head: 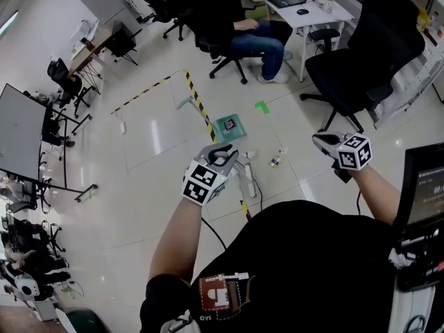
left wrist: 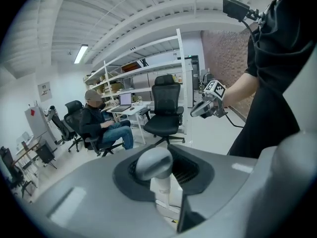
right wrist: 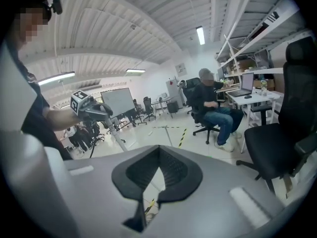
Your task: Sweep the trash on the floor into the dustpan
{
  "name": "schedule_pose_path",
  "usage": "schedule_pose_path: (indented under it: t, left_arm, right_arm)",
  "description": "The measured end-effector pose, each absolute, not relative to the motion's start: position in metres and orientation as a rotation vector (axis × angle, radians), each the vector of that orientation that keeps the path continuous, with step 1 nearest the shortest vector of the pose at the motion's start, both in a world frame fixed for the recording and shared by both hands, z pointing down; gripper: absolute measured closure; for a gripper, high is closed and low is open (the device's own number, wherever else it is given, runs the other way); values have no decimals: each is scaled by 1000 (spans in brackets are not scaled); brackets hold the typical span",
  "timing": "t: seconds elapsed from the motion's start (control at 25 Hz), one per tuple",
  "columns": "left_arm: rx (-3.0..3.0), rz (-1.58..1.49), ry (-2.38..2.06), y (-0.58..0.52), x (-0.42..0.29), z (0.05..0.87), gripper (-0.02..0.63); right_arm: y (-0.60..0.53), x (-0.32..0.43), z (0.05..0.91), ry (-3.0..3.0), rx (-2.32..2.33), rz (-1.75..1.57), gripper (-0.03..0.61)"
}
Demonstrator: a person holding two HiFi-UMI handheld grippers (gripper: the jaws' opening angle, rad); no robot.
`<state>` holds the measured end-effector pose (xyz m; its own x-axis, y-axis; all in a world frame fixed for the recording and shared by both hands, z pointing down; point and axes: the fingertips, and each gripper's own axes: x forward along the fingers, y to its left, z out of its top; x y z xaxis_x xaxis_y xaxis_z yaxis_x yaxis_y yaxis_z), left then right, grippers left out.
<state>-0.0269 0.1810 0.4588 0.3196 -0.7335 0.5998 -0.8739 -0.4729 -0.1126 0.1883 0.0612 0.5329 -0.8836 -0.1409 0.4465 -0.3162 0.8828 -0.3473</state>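
My left gripper (head: 223, 159) is shut on the grey knob of a white broom handle (left wrist: 154, 161), which runs down toward the floor (head: 244, 180). In the right gripper view that pole (right wrist: 115, 133) slants down from the left gripper (right wrist: 91, 109). A teal flat square thing (head: 230, 125), perhaps the dustpan, lies on the floor just beyond. Small bits of trash (head: 276, 161) lie to its right. My right gripper (head: 326, 142) hangs at the right with its jaws together and nothing in them (right wrist: 157, 172). The broom's head is hidden.
A black office chair (head: 361, 54) stands close at the right. A seated person (head: 236, 26) and a white desk with a laptop (head: 298, 5) are beyond. Yellow-black tape (head: 201, 109) crosses the floor. A screen (head: 423, 186) stands at the right edge.
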Motion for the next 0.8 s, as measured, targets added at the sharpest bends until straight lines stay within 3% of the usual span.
schedule_pose_path:
  t: [0.52,0.8]
  left_arm:
    - [2161,895,-1660,230,47,449,532]
    - [2152,827,-1658,242,64,456,532]
  right_arm:
    - [66,303,546,-2595,180,455,586]
    - [71,301,545,-2622,161,409,586]
